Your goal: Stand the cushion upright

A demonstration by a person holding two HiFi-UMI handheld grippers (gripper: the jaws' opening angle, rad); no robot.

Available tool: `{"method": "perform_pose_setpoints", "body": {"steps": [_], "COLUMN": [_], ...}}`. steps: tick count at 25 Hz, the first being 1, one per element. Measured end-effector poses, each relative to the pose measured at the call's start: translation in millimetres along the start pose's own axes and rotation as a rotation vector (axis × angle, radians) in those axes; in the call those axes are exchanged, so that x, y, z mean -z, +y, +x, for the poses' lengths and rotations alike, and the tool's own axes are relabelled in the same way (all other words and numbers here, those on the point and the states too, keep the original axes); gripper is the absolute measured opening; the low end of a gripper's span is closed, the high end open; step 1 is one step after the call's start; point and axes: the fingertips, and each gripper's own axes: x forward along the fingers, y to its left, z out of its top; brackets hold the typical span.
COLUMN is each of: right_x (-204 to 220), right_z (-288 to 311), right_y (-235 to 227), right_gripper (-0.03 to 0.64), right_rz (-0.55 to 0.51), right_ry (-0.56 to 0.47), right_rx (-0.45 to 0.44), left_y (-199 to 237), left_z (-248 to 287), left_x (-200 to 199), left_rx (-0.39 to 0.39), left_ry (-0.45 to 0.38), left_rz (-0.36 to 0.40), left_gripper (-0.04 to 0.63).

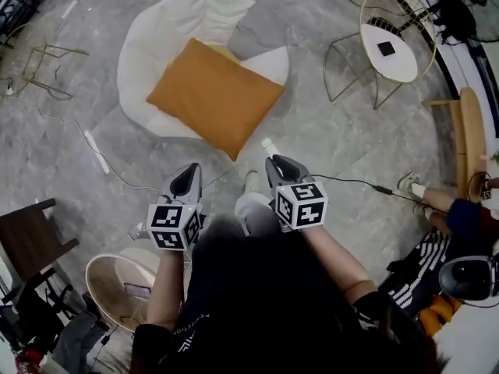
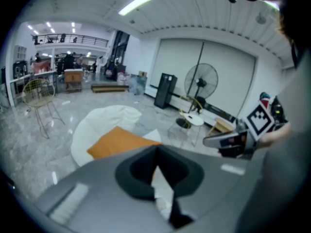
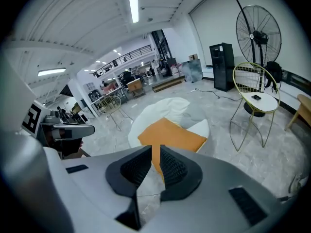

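Two tongs sit side by side low in the head view, both aimed at the cushion [image 1: 216, 96] ahead, w/ a stretch of grey stone floor [image 1: 327, 139] between them and it. Left tongs [image 1: 187, 179] are clenched, pads meeting, gripping nothing. Right tongs [image 1: 282, 166] stand a thin slit apart, released, the cushion showing through the gap in the right gripper view.

Around: a small round desk [image 1: 401, 65] on a yellow wire frame stands right of the cushion, well apart, w/ a small black square thing [image 1: 386, 49] on top. A wire chair [image 1: 43, 68] stands far left. A dark cable [image 1: 351, 182] runs across the floor just right of the right tongs, & a thin cord [image 1: 117, 174] trails on the left. A dark wooden chair [image 1: 31, 240] is at the left edge. Another person's foot [image 1: 409, 185] shows at the right edge. A big standing fan [image 3: 259, 33] & a black tower unit [image 3: 222, 67] stand by the far wall.

Cushion: orange, square, plump, lying flat & turned corner-on toward the tongs. It rests on a white floor seat [image 1: 168, 29], its near corner hanging over that seat's edge
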Motion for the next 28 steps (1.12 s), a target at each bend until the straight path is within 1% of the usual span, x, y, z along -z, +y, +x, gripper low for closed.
{"method": "perform_pose_setpoints", "body": {"steps": [3, 8, 12, 16, 19, 24, 28], "right_x": [2, 8, 12, 20, 31, 53, 70], "right_z": [13, 40, 60, 82, 102, 137, 161], "right_y": [-8, -18, -27, -34, -34, -42, -51], "right_gripper": [0.055, 0.083, 0.103, 0.121, 0.161, 0.211, 0.256], "right_rz": [0.024, 0.079, 0.129, 0.216, 0.276, 0.356, 0.404], "right_ry": [0.012, 0.037, 0.04, 0.032, 0.034, 0.041, 0.048], "right_rx": [0.002, 0.005, 0.019, 0.043, 0.029, 0.01, 0.002], "left_y": [8, 29, 39, 49, 59, 67, 81], "left_z": [14, 41, 69, 97, 117, 152, 172], "left_x": [0, 9, 19, 20, 24, 45, 60], "left_rx": [-0.004, 0.001, 0.039, 0.086, 0.09, 0.125, 0.114], "left_ry": [0.029, 0.092, 0.146, 0.188, 0.202, 0.258, 0.288], "left_rz": [0.006, -0.006, -0.005, 0.062, 0.079, 0.101, 0.092], "left_gripper": [0.011, 0.012, 0.015, 0.018, 0.02, 0.029, 0.029]}}
